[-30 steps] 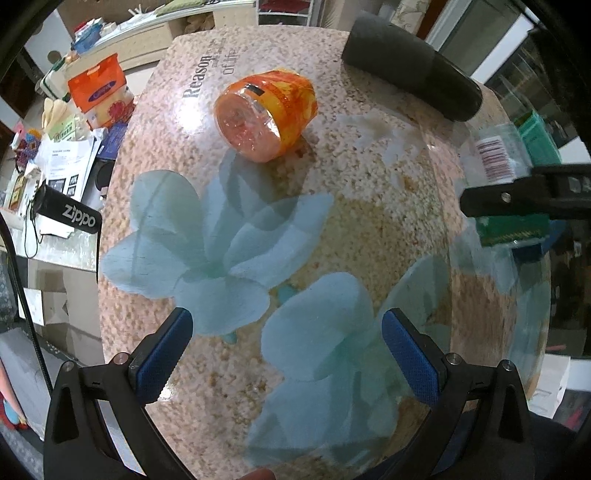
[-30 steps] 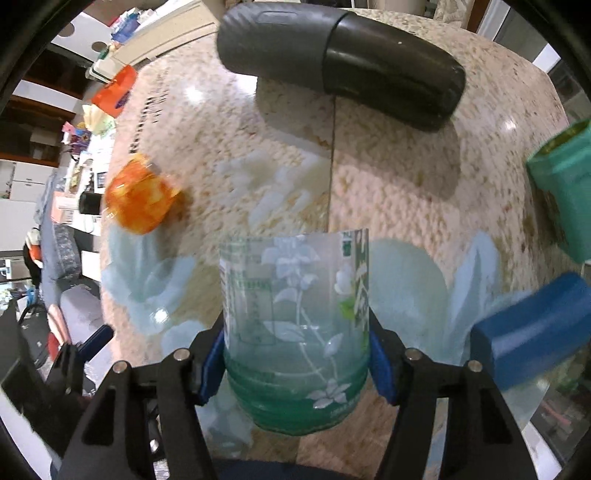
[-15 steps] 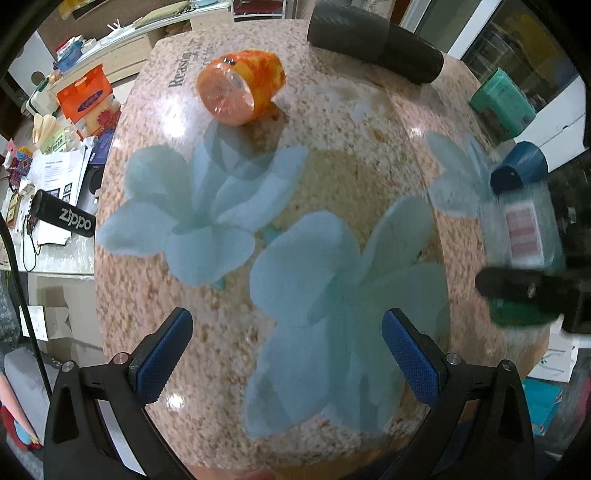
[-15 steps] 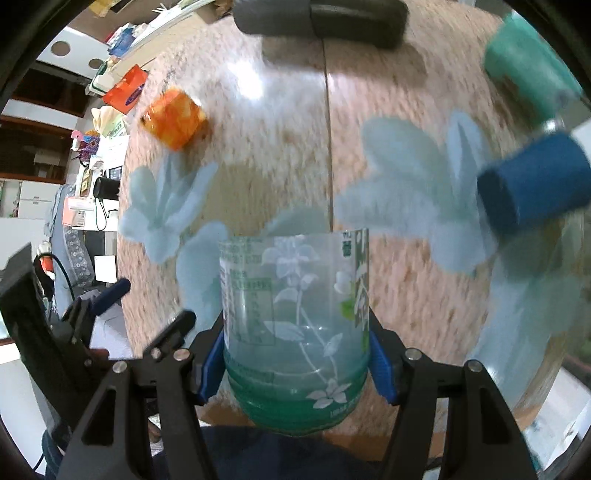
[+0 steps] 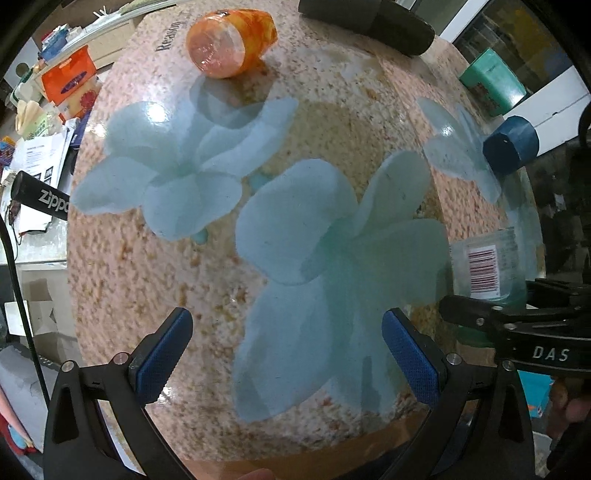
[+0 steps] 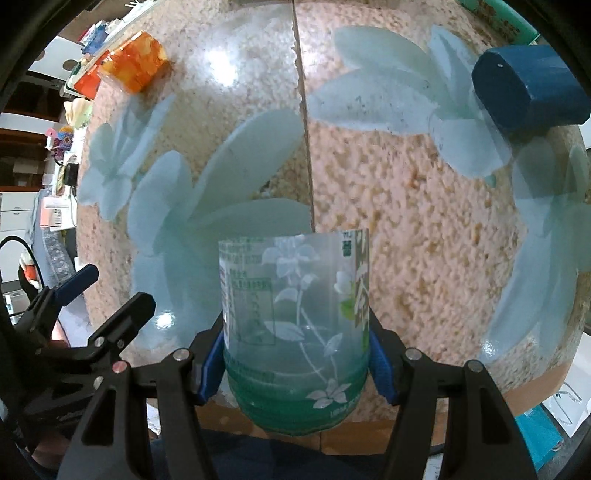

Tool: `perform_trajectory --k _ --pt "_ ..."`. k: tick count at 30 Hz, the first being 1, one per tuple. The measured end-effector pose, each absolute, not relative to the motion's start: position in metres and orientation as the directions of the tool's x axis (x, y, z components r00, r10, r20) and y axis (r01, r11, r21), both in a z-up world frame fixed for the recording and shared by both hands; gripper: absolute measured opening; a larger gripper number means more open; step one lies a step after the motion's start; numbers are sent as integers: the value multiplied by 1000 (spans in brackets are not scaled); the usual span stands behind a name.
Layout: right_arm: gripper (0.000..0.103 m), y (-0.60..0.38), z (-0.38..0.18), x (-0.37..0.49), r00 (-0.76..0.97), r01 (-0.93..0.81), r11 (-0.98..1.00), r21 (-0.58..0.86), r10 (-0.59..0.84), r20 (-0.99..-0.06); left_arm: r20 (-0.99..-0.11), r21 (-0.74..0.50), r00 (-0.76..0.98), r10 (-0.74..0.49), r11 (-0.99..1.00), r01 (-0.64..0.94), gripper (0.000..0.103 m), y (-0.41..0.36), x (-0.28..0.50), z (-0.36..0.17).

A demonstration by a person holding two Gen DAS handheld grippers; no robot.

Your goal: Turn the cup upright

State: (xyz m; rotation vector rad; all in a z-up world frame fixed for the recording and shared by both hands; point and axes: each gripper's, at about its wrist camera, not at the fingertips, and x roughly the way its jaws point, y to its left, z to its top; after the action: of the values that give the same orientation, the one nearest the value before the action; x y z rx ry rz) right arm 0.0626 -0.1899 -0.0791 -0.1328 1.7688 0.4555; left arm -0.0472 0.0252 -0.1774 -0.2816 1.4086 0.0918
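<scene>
My right gripper (image 6: 297, 363) is shut on a clear cup (image 6: 295, 325) with a green base and white flower print, cut from a bottle. It holds the cup at the table's near edge, open end pointing away from the camera. The cup also shows in the left wrist view (image 5: 487, 269) at the right, with a barcode label. My left gripper (image 5: 286, 350) is open and empty over the near part of the table (image 5: 332, 122). It also shows at the left of the right wrist view (image 6: 110, 291).
An orange cup (image 5: 231, 38) lies on its side at the far left. A dark blue cup (image 5: 511, 144) and a teal cup (image 5: 493, 83) lie at the right edge. A black cylinder (image 5: 365, 18) lies at the far edge. Cluttered shelves stand left of the table.
The right gripper has drawn back toward the table's near edge with the clear cup still in it. The left gripper has pulled back a little and stays open.
</scene>
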Motion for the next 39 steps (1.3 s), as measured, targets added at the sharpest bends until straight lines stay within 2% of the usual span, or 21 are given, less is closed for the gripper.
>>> perform_trajectory --k 13,14,16,20,22,25,29,31,39 --pt "64 -190 -81 64 -245 -340 921 188 106 -964 -983 -137 148 -107 967 -215 103 25 -54 -179" --pt "65 -188 -82 63 -242 -336 924 184 104 -965 -983 -138 147 -107 967 -213 103 25 -55 -179" --pt "75 -179 -87 58 -242 -329 926 182 103 -965 -984 -135 142 -106 968 -210 103 25 -56 -179" --pt "78 -173 -91 46 -238 -327 929 173 96 -966 -985 -135 134 -109 969 -207 103 25 -58 -179" --pt "88 -172 -89 43 -227 -326 930 172 100 -969 -985 -133 134 -107 969 -208 103 26 -59 -178" --pt "94 -180 -81 39 -200 -327 932 160 97 -975 -983 -149 136 -123 967 -206 103 29 -62 -175" --pt "96 -186 -67 41 -183 -307 936 169 117 -976 -979 -166 150 -136 964 -207 103 33 -64 -168" --pt "100 -191 -60 43 -174 -297 938 177 129 -976 -978 -170 153 -141 965 -201 103 33 -64 -165" --pt "101 -227 -10 44 -109 -233 951 204 183 -977 -974 -181 161 -157 972 -148 103 15 -62 -131"
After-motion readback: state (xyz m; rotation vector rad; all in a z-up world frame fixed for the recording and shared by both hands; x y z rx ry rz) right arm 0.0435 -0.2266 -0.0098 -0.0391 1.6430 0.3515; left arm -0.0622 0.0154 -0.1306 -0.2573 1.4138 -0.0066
